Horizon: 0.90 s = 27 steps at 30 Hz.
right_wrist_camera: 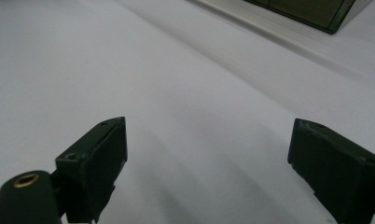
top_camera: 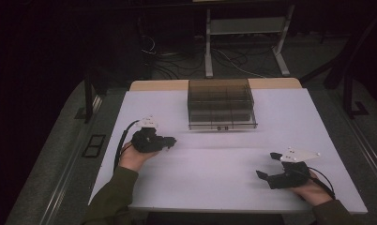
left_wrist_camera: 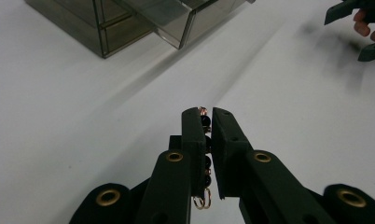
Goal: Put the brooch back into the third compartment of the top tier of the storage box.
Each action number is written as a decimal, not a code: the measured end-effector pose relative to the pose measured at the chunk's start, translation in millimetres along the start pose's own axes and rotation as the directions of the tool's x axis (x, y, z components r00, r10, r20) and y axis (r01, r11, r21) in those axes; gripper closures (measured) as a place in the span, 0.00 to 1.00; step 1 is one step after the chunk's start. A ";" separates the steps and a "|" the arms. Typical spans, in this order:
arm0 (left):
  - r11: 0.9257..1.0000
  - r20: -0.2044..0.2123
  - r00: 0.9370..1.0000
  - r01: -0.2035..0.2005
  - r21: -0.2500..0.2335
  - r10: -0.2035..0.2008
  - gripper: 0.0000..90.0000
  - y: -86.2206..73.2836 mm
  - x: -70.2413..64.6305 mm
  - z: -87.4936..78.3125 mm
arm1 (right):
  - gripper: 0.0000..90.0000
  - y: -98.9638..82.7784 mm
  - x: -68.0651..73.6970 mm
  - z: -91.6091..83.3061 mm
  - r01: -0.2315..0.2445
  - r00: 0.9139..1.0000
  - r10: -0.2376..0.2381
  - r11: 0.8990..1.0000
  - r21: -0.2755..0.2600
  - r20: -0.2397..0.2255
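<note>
A white surface [top_camera: 214, 173] carries a smoke-tinted clear organizer box [top_camera: 221, 104] toward its far edge, divided into compartments, with its front lower part projecting toward the person. In the high view the left gripper [top_camera: 170, 140] is held above the left half of the surface, in front of and to the left of the box, with the person's left hand [top_camera: 132, 157] wrapped around its body and its black cable [top_camera: 123, 140] looping back over the edge. In the left gripper view its jaws are nearly closed on a beaded chain [left_wrist_camera: 205, 140]: dark round beads linked by thin copper-coloured wire loops run lengthwise in the narrow slit between the two pads, one loop poking out at the tips and two small rings hanging out at the rear of the jaws. The chain is thus pinched inside the left gripper, off the surface, with the box well ahead and to the left in that view. The right gripper [top_camera: 267, 165] sits low over the near right part of the surface, well apart from the left one and from the box, held by the right hand [top_camera: 313, 192], a grey three-cornered plate [top_camera: 299, 154] on top. In the right gripper view its jaws are spread wide with bare white surface between them, and a corner of the box shows at the upper right.
</note>
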<state>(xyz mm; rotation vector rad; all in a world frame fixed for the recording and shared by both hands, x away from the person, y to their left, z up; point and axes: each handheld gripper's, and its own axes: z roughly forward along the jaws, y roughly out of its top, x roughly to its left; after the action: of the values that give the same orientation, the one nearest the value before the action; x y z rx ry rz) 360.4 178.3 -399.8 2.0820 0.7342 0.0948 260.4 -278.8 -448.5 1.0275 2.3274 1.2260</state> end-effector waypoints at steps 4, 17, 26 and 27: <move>1.000 0.006 1.000 -0.006 -0.015 0.006 0.93 5.4 -1.0 -0.9 | 0.12 0.2 0.1 0.0 -0.001 1.000 0.001 1.000 -0.001 0.001; 0.999 0.024 1.000 -0.015 -0.039 0.016 0.92 24.4 0.3 3.0 | 0.12 0.4 0.4 -0.3 0.002 1.000 -0.002 1.000 -0.001 0.002; 0.998 0.029 0.999 -0.026 -0.055 0.027 0.93 34.7 1.3 4.6 | 0.12 0.5 0.5 -0.1 0.002 1.000 -0.002 1.000 -0.001 0.001; 0.998 0.030 0.999 -0.024 -0.056 0.026 0.93 35.8 1.3 4.9 | 0.12 0.5 0.5 0.0 0.003 1.000 -0.003 1.000 0.000 0.002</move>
<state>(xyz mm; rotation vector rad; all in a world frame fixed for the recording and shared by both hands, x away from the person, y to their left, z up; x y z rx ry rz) 379.7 160.4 -375.0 2.0361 0.6794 0.0957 260.3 -278.3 -448.0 1.0246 2.3264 1.2241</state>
